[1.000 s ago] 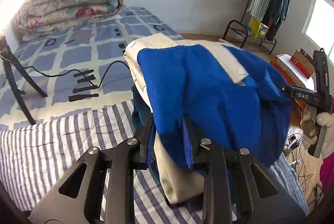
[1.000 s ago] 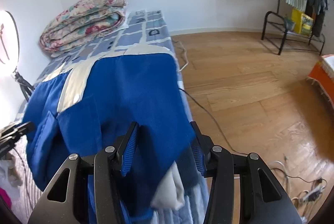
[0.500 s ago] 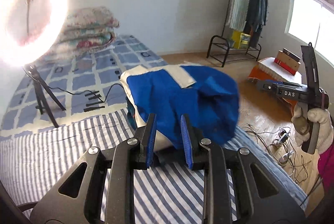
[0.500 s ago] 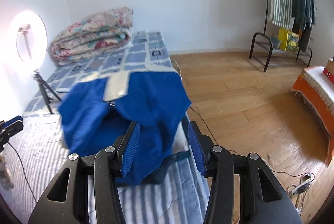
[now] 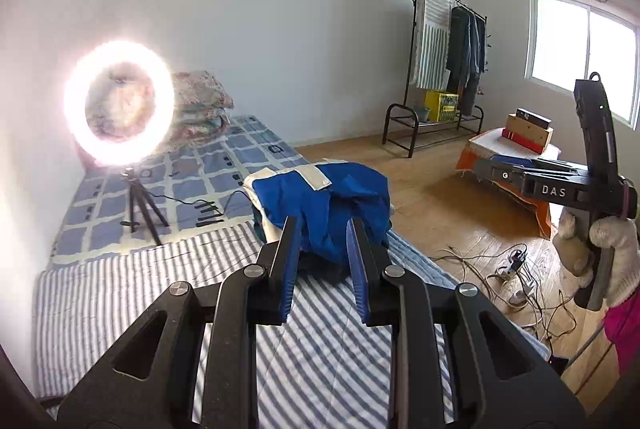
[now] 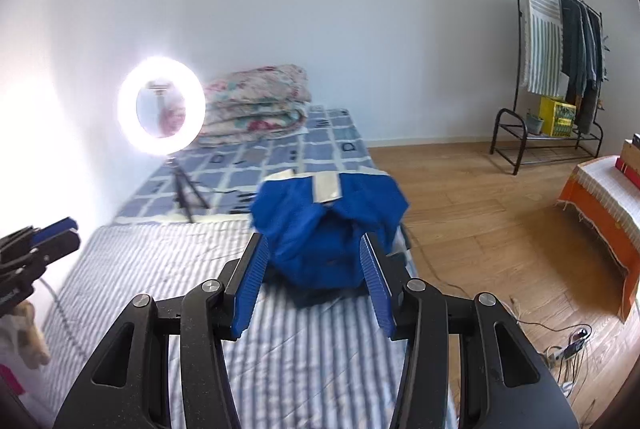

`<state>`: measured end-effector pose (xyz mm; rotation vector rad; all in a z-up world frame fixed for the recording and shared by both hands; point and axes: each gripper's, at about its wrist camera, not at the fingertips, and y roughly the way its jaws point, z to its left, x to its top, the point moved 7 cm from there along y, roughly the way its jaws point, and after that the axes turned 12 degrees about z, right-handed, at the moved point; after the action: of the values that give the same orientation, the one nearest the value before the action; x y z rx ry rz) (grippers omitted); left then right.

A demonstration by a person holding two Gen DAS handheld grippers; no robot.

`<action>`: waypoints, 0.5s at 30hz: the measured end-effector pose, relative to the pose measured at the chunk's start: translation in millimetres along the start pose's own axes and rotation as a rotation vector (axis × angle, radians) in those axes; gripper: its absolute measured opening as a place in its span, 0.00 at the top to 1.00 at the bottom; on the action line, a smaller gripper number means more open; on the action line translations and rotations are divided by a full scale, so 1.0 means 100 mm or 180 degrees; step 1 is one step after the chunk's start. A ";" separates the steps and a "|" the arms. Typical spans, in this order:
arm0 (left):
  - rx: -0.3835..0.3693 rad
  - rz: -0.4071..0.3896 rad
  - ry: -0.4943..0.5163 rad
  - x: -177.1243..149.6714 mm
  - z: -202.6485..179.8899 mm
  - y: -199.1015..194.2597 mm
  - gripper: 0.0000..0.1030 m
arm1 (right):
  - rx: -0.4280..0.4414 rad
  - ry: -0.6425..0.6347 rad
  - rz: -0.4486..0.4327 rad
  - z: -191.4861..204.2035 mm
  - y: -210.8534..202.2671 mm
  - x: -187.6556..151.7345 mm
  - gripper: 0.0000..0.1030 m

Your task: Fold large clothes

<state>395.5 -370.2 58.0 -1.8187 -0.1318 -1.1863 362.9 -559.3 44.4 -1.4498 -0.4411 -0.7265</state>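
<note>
A blue garment (image 5: 320,197) (image 6: 320,229) with a cream strip lies bunched and folded on a small pile of other clothes (image 5: 258,195), on the striped bedcover (image 5: 160,289) (image 6: 160,269). My left gripper (image 5: 323,227) hovers short of it, its jaws a narrow gap apart with nothing between them. My right gripper (image 6: 313,243) also hangs back from the garment, open wider and empty. In the left wrist view the right gripper (image 5: 494,169) shows at the right, held in a gloved hand (image 5: 612,261). The left gripper (image 6: 52,233) shows at the left edge of the right wrist view.
A lit ring light (image 5: 74,105) (image 6: 124,109) on a tripod (image 5: 138,205) stands on the checked bedsheet, with a folded floral quilt (image 6: 260,101) behind. On the wooden floor are a clothes rack (image 5: 448,49) (image 6: 560,41), an orange-draped bench (image 6: 600,197) and loose cables (image 5: 500,261).
Both grippers had the blue garment's cloth between their fingers a second ago. They have since pulled back and up, and the garment has dropped onto the pile.
</note>
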 end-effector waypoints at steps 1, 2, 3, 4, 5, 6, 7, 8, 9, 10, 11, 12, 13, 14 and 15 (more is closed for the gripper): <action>0.0002 -0.0009 -0.0002 -0.04 -0.02 -0.11 0.77 | -0.0012 -0.0027 -0.0019 0.06 -0.09 -0.05 0.55; 0.0012 -0.0018 0.0006 -0.09 -0.05 -0.22 0.77 | -0.0001 -0.0058 -0.0034 0.13 -0.19 -0.10 0.55; 0.0025 -0.0030 0.0013 -0.14 -0.07 -0.33 0.77 | 0.0009 -0.0068 -0.0046 0.18 -0.29 -0.15 0.55; 0.0036 -0.0038 0.0020 -0.19 -0.10 -0.45 0.77 | 0.0027 -0.0061 -0.0056 0.23 -0.37 -0.20 0.54; 0.0053 -0.0047 0.0023 -0.24 -0.12 -0.54 0.77 | 0.0051 -0.0054 -0.0071 0.27 -0.44 -0.24 0.54; 0.0064 -0.0057 0.0018 -0.30 -0.15 -0.66 0.76 | 0.0077 -0.0051 -0.0089 0.31 -0.52 -0.29 0.54; 0.0067 -0.0060 0.0016 -0.34 -0.17 -0.74 0.76 | 0.0088 -0.0048 -0.0099 0.34 -0.59 -0.33 0.54; 0.0069 -0.0065 0.0012 -0.38 -0.18 -0.81 0.76 | 0.0094 -0.0048 -0.0126 0.38 -0.67 -0.39 0.54; 0.0086 -0.0070 0.0012 -0.44 -0.21 -0.91 0.73 | 0.0104 -0.0045 -0.0148 0.41 -0.74 -0.45 0.54; 0.0102 -0.0069 0.0020 -0.48 -0.23 -0.96 0.66 | 0.0108 -0.0049 -0.0149 0.44 -0.79 -0.49 0.54; 0.0106 -0.0073 0.0020 -0.53 -0.25 -1.02 0.63 | 0.0088 -0.0055 -0.0152 0.47 -0.84 -0.55 0.54; 0.0099 -0.0094 0.0010 -0.59 -0.28 -1.11 0.59 | 0.0066 -0.0068 -0.0154 0.49 -0.87 -0.59 0.54; 0.0102 -0.0105 0.0009 -0.62 -0.29 -1.15 0.57 | 0.0036 -0.0103 -0.0161 0.52 -0.90 -0.65 0.54; 0.0110 -0.0115 0.0019 -0.66 -0.31 -1.18 0.57 | 0.0020 -0.0126 -0.0170 0.55 -0.92 -0.69 0.54; 0.0124 -0.0122 0.0025 -0.71 -0.33 -1.23 0.57 | 0.0009 -0.0141 -0.0186 0.58 -0.94 -0.75 0.54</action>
<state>271.3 -298.8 85.5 -1.7845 -0.1847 -1.2094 254.3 -486.1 68.1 -1.4576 -0.5202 -0.7412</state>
